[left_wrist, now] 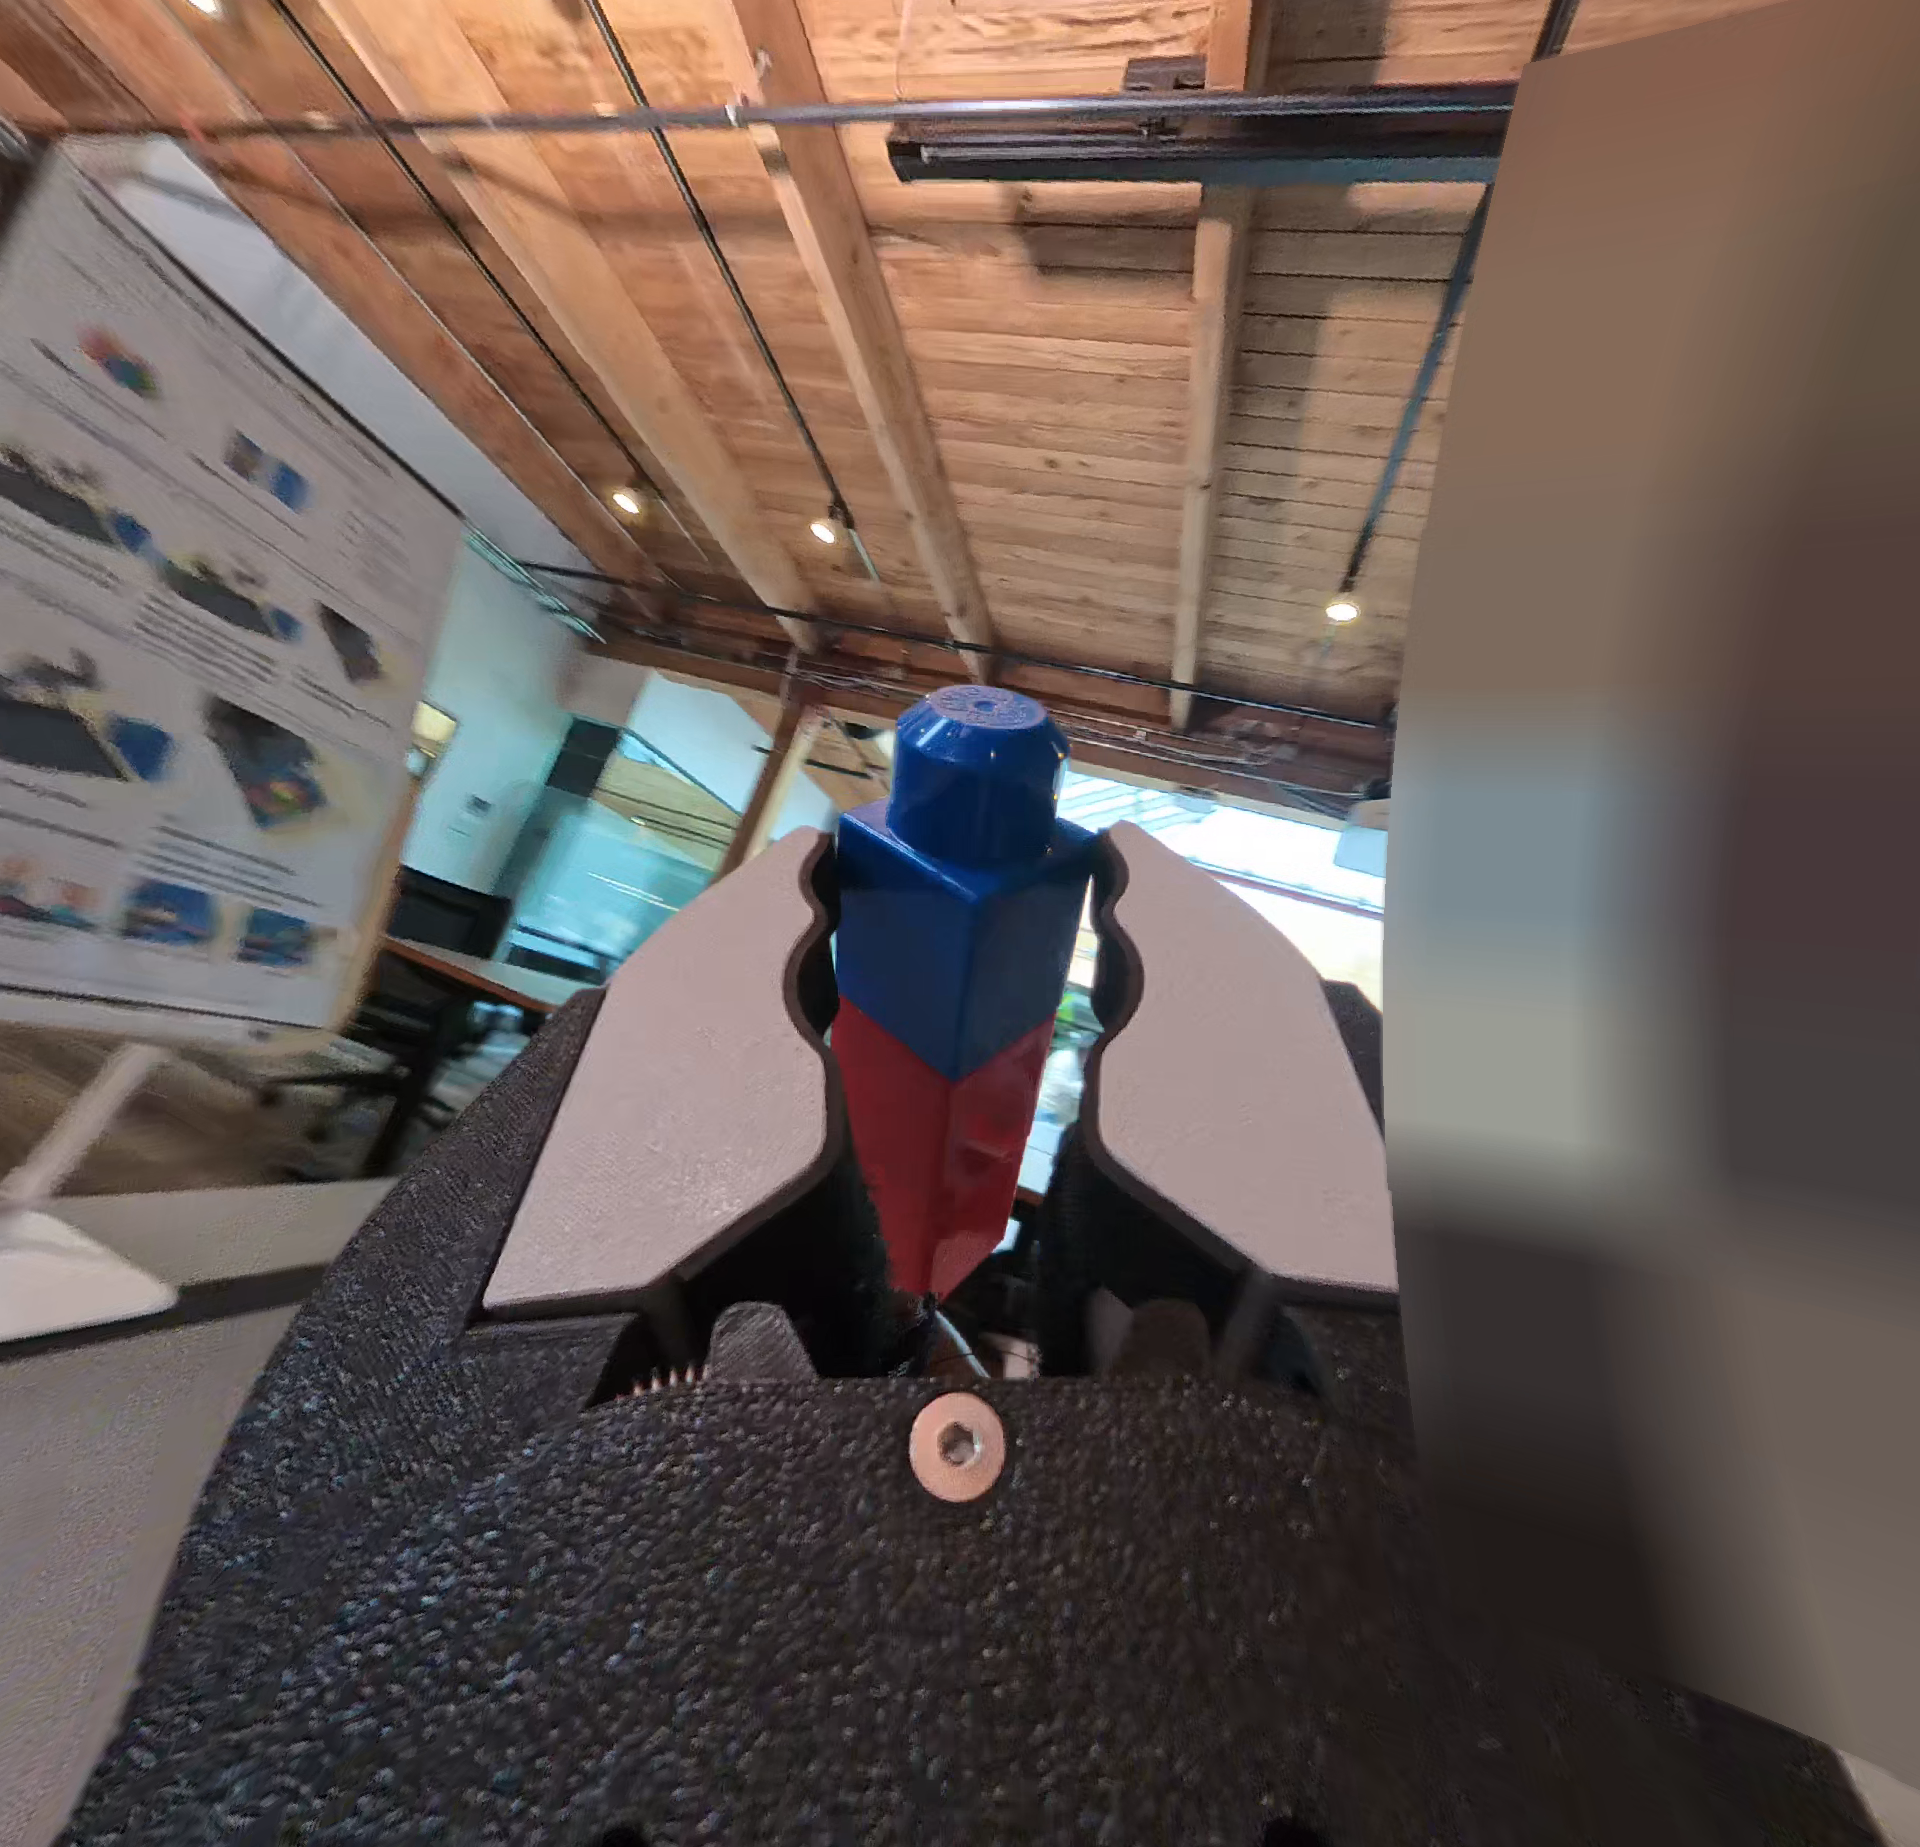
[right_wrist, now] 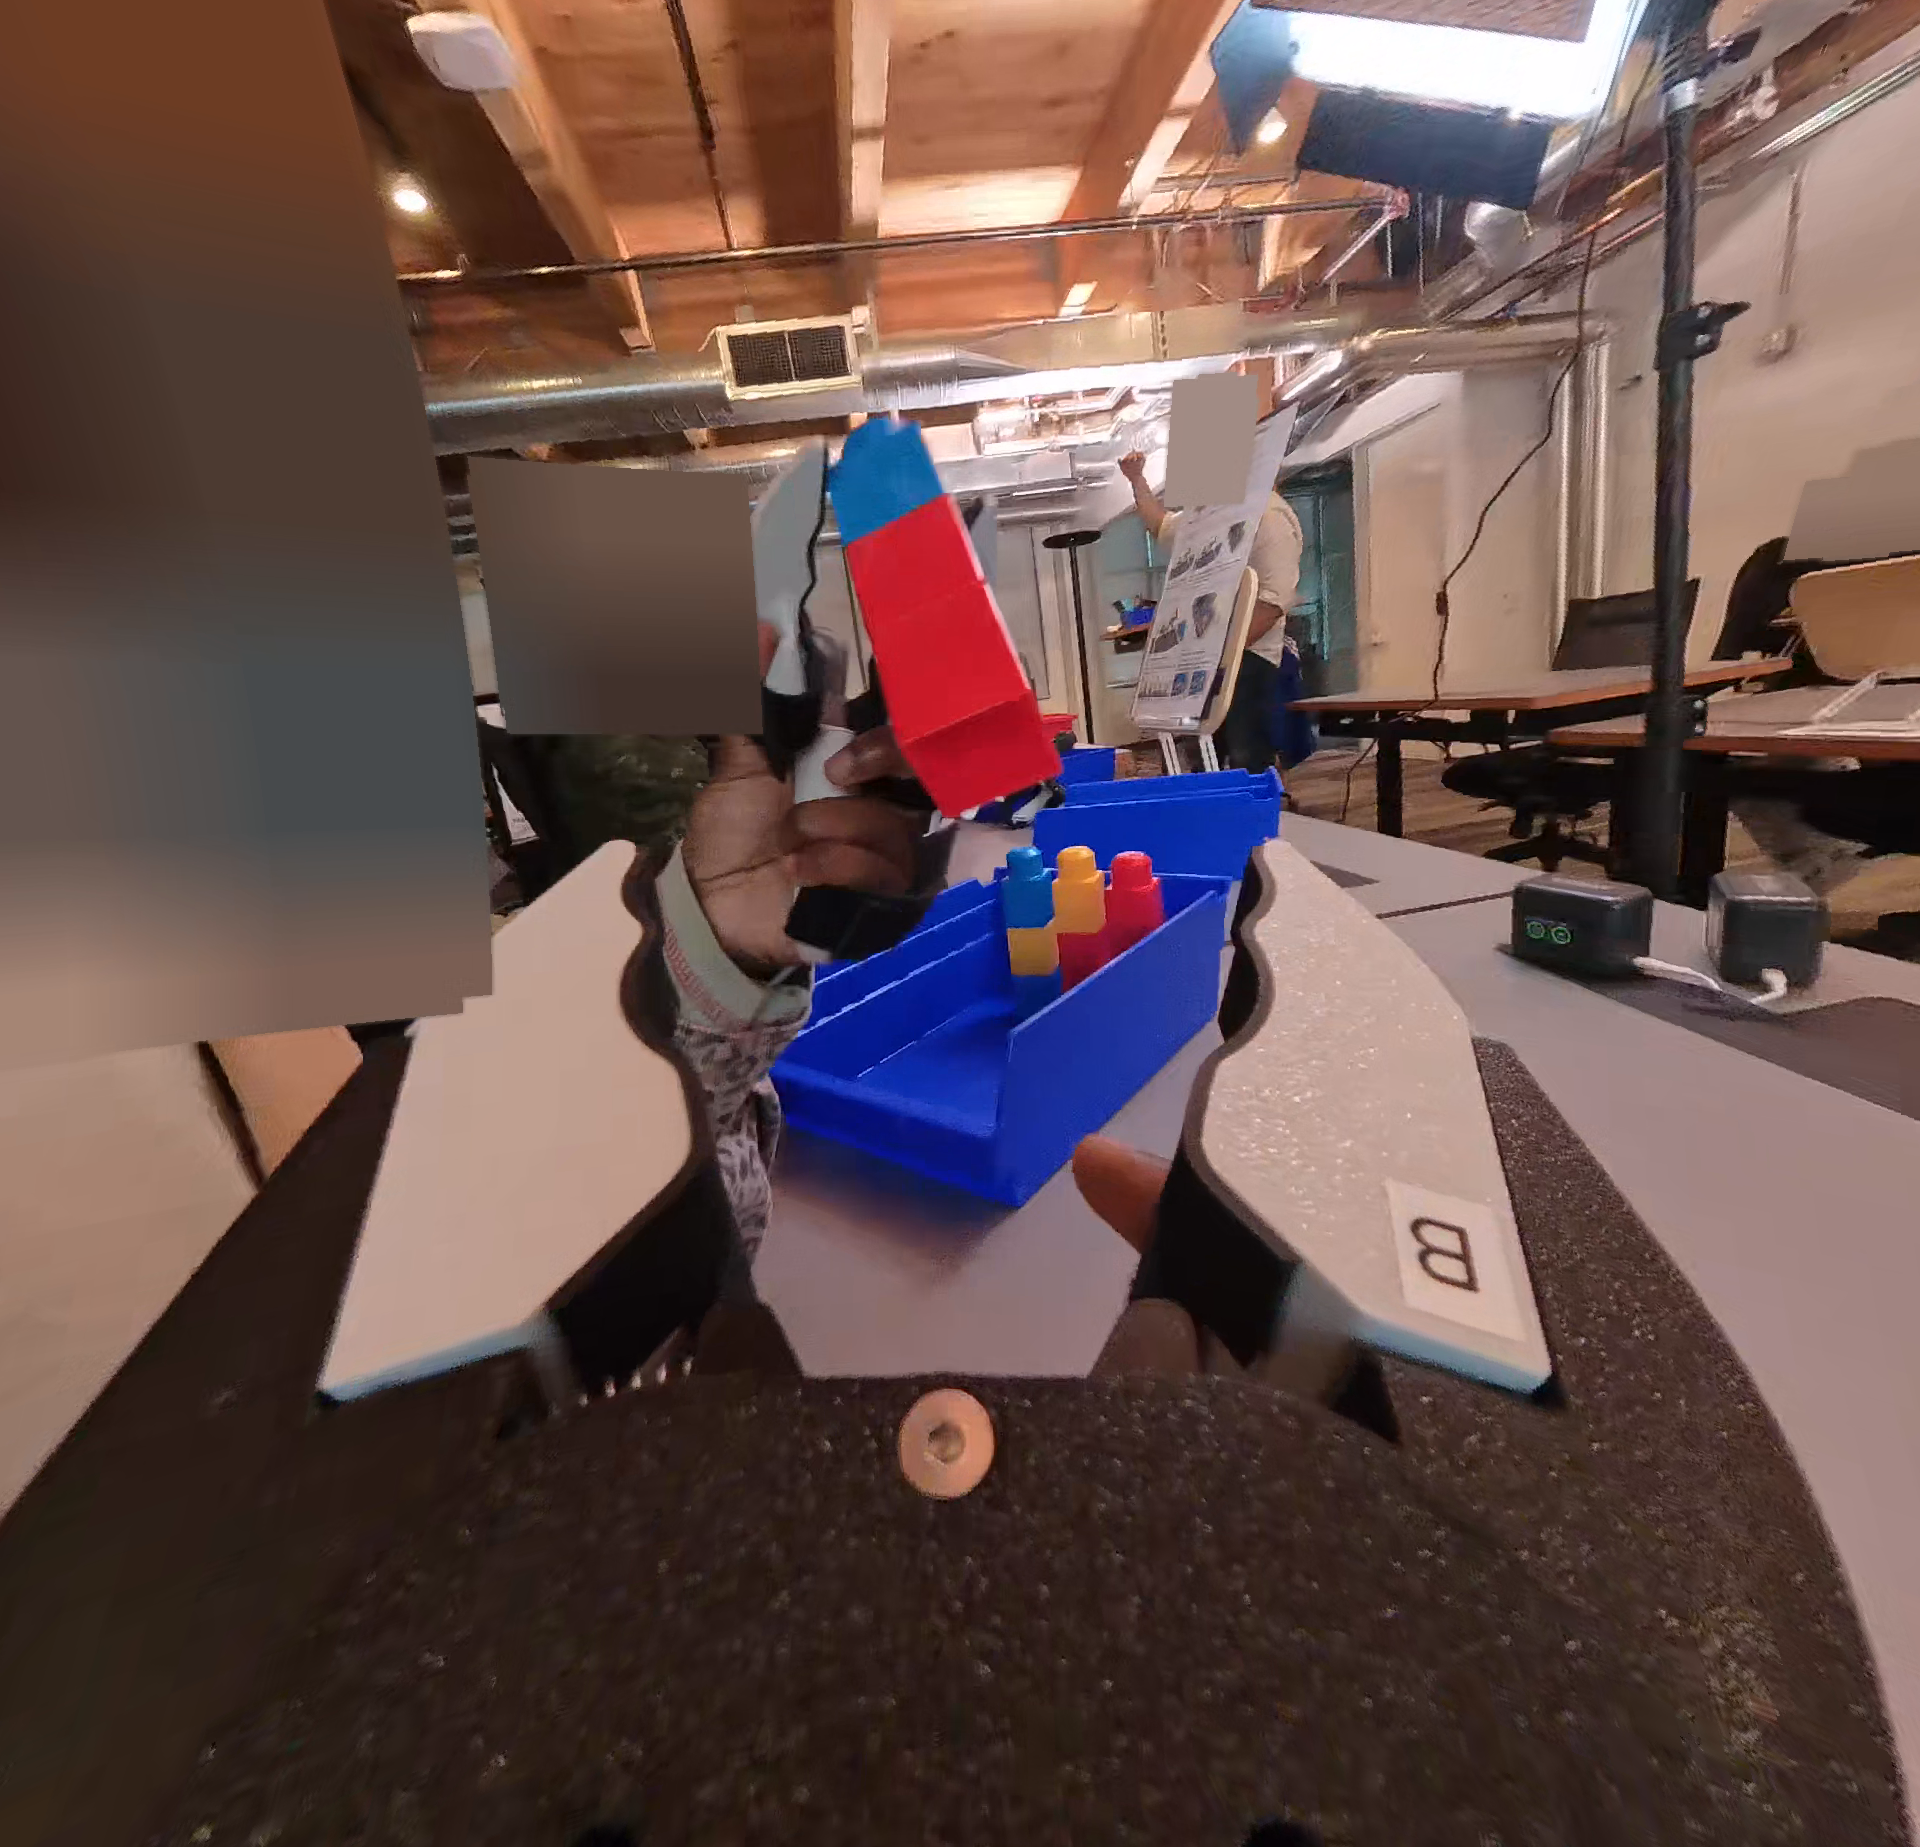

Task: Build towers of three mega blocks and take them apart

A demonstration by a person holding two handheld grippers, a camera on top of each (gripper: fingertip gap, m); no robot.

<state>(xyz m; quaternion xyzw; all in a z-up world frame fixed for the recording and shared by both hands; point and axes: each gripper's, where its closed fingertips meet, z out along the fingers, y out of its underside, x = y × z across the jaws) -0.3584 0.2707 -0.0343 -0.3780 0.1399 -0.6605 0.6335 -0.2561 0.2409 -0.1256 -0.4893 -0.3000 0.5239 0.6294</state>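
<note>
My left gripper [left_wrist: 966, 862] is shut on a tower of mega blocks [left_wrist: 961, 956], blue block on top and red below, and holds it up in the air, pointing towards the ceiling. The right wrist view shows the same tower [right_wrist: 935, 634] as one blue block over two red ones, tilted, with a left gripper finger [right_wrist: 790, 550] against its side. My right gripper [right_wrist: 940, 883] is open and empty, low over the grey table [right_wrist: 914, 1278]. Ahead of it a blue bin [right_wrist: 1101, 1070] holds three standing towers [right_wrist: 1081, 914] of blue, yellow, orange and red blocks.
A second blue bin [right_wrist: 1164, 810] stands behind the first. Two black boxes with cables [right_wrist: 1579, 924] sit at the table's right. A black light stand pole [right_wrist: 1673, 447] rises at the right. A poster board [left_wrist: 187, 602] stands at the left. A person stands far back.
</note>
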